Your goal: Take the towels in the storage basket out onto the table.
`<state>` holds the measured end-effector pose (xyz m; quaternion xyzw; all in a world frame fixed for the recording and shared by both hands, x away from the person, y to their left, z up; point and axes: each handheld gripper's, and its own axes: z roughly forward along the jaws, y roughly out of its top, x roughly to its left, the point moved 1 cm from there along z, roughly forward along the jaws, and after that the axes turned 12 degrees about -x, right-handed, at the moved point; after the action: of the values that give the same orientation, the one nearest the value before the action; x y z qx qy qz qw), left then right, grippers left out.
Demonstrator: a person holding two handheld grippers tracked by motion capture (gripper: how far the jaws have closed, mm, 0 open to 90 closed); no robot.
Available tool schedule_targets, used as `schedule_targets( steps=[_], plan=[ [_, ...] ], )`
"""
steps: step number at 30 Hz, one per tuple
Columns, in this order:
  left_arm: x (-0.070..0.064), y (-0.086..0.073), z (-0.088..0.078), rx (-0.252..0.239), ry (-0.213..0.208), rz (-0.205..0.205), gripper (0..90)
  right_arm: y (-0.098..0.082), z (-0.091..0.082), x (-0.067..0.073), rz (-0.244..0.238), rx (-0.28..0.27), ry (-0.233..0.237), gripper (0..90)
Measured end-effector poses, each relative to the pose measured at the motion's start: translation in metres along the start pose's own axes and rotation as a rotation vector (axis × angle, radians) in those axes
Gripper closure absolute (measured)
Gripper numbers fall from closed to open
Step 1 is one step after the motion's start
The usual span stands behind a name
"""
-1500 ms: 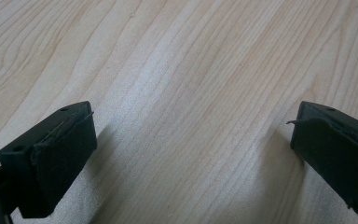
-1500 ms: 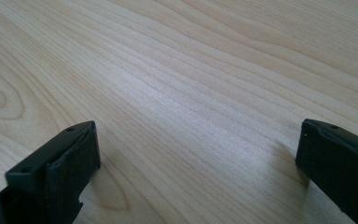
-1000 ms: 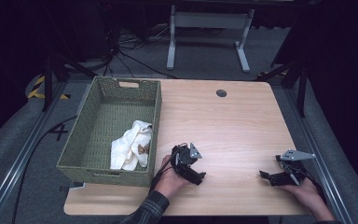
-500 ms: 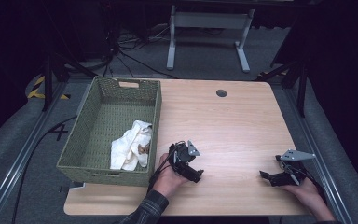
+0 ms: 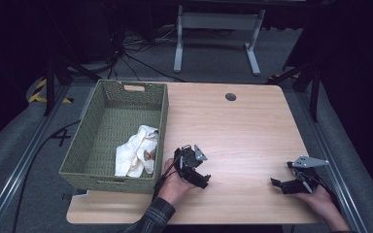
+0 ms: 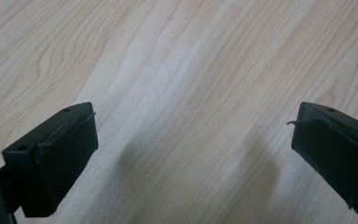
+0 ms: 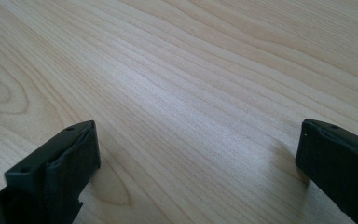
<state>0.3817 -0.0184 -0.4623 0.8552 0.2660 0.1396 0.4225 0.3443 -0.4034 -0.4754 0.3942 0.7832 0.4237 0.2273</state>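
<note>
Pale wood grain lies under both pairs of your jaws, and nothing is between them. In the left gripper view the two black jaws stand wide apart over the bare counter (image 6: 182, 93), each with a soft shadow beside it on the wood. The right gripper view is the same: jaws spread wide, holding nothing, close above the wood.

From the high view, your left gripper (image 5: 194, 172) is at about 6 o'clock of the counter (image 5: 243, 126), near the front edge, with your left hand (image 5: 175, 182) closed around it from below. Your right gripper (image 5: 284, 184) sits at about 4 o'clock, near the front right corner, with its grey three-cornered plate on top and your right hand (image 5: 315, 196) behind it. The two grippers are well apart from each other.

Nearest to your left gripper, at its 10 o'clock, is the green woven basket (image 5: 109, 124), which covers the left part of the counter. A crumpled white cloth (image 5: 133, 155) lies inside it, in the near right corner, against the wall closest to your left hand. The gripper is just beside that wall, outside the basket, and does not touch the cloth.
</note>
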Motion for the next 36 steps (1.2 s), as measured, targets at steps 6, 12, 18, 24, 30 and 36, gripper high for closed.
schedule_targets(
  steps=[6,12,18,24,30,36],
  plan=[
    [0.001,0.003,-0.002,0.002,-0.002,0.002,0.8,0.000,0.000,0.000,0.001,0.000,0.000,0.0],
    [0.000,0.008,-0.006,-0.001,0.001,-0.005,0.9,0.000,0.000,0.000,0.000,0.003,0.001,0.0],
    [0.000,0.013,-0.009,-0.001,0.008,-0.009,0.9,0.000,0.000,0.000,0.000,0.003,0.001,0.0],
    [0.000,0.018,-0.013,0.000,0.020,-0.012,0.8,0.000,0.000,0.000,0.001,0.003,0.001,0.0],
    [0.000,0.024,-0.017,-0.003,0.027,-0.013,0.8,0.000,0.000,0.000,0.000,0.003,0.001,0.0],
    [0.001,0.030,-0.022,-0.008,0.026,-0.017,0.8,0.000,0.000,0.000,-0.001,0.002,0.000,0.0]
  ],
)
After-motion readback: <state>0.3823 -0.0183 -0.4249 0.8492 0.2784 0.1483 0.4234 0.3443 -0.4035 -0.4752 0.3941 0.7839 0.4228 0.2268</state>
